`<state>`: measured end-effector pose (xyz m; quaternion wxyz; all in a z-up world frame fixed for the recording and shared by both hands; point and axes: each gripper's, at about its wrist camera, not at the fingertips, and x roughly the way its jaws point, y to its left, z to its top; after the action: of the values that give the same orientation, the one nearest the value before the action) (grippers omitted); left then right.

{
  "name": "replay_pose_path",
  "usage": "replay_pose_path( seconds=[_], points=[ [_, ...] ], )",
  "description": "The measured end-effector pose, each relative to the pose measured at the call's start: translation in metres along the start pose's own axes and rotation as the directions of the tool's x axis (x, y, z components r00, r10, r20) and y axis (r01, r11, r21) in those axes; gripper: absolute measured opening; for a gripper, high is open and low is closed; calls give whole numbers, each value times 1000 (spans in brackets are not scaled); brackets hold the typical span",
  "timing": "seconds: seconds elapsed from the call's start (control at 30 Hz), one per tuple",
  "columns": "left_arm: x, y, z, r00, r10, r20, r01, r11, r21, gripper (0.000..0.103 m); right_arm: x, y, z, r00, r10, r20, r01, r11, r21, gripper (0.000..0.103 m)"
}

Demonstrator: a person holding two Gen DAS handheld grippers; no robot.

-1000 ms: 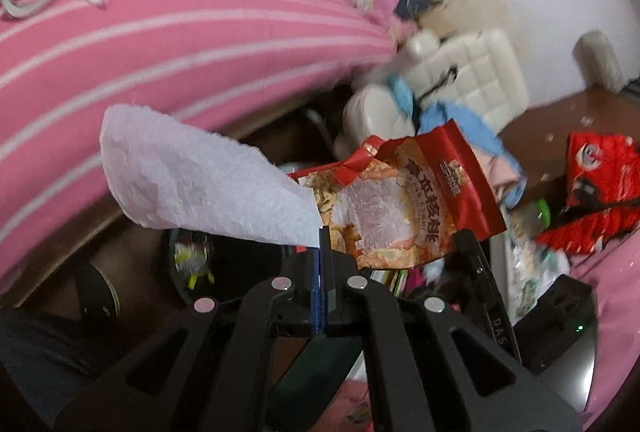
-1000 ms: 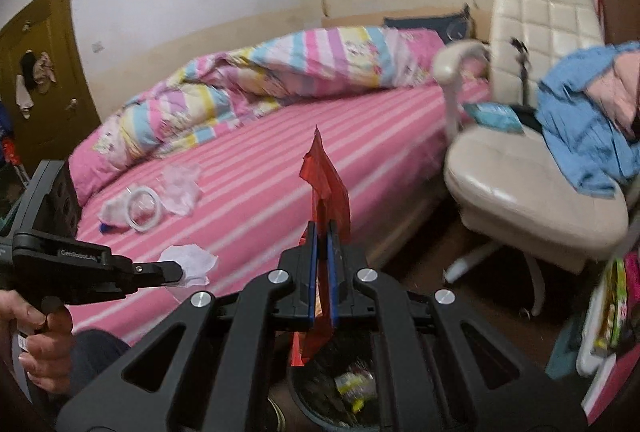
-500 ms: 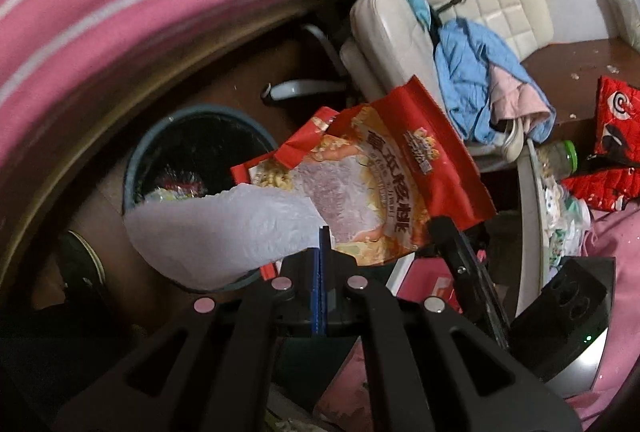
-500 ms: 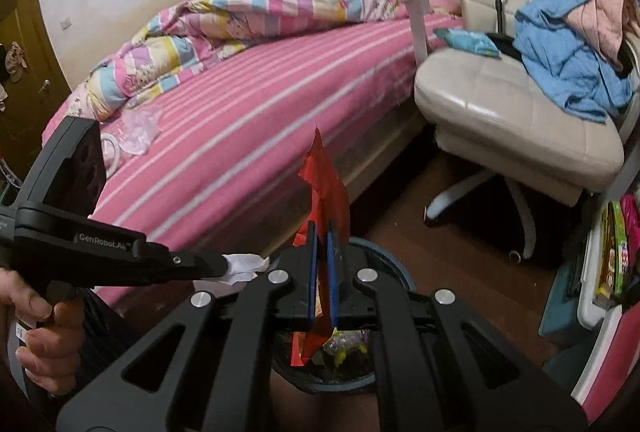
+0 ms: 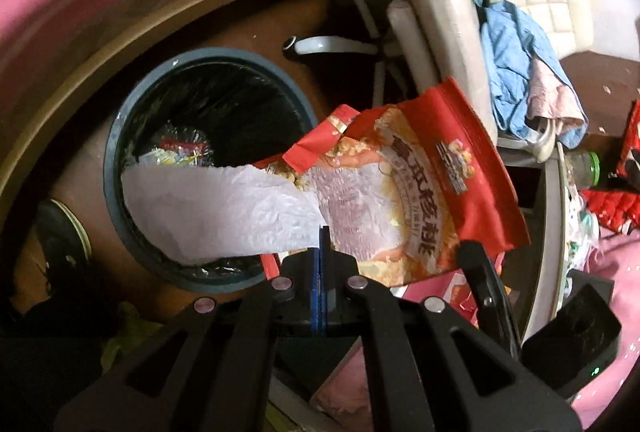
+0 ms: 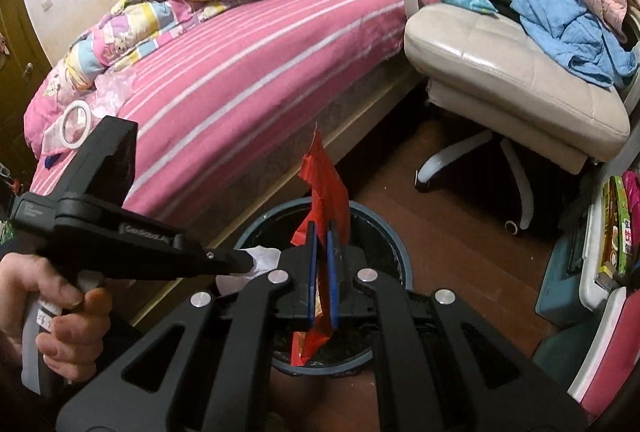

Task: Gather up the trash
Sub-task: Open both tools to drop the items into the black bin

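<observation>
Beside the bed [image 6: 256, 72], a bin [image 5: 200, 168] stands on the floor. Left hand-held gripper [image 5: 322, 232] pinches a tissue [image 5: 216, 212] over the bin's 6 o'clock rim. Right hand-held gripper [image 6: 321, 232] clamps a red wrapper [image 6: 326, 192] above the bin.

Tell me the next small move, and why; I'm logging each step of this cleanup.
Probably open the left gripper: its jaws are shut on the white tissue, which hangs over the open trash bin, so it should drop in. The right gripper, holding the red snack bag, can follow.
</observation>
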<state>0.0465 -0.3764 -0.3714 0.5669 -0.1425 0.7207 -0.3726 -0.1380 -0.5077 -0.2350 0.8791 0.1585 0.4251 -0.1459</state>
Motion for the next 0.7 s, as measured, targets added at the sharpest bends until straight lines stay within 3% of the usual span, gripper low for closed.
replay_pose_path(
  seconds=[0.13,0.2,0.3,0.33,0.37,0.43,0.53,0.7],
  points=[
    [8,6,6,1000,-2,-7,2,1000,-23,0,11,2,-5,1000,-6,-25,6,1000,1,5],
    [12,8,7,1000,2,-24,-2,1000,-30,6,15,2,-6,999,-7,-35,8,1000,9,6],
    [15,15,7,997,73,-32,-74,997,-31,15,24,3,-9,998,-16,-54,17,1000,7,7],
    [16,17,8,996,83,-37,-84,996,-42,29,28,3,-10,998,-20,-62,20,1000,3,9],
    [16,20,8,995,91,-41,-94,994,-56,49,30,3,-11,997,-22,-68,22,1000,3,11],
    [12,23,9,993,119,-26,-121,990,-74,59,35,3,-12,997,-28,-75,28,1000,1,12],
    [8,26,10,992,122,-17,-123,988,-95,69,37,5,-15,996,-39,-77,39,999,-3,32],
    [4,28,10,992,126,-11,-126,986,-106,71,32,4,-19,996,-58,-66,59,998,0,52]
  ],
)
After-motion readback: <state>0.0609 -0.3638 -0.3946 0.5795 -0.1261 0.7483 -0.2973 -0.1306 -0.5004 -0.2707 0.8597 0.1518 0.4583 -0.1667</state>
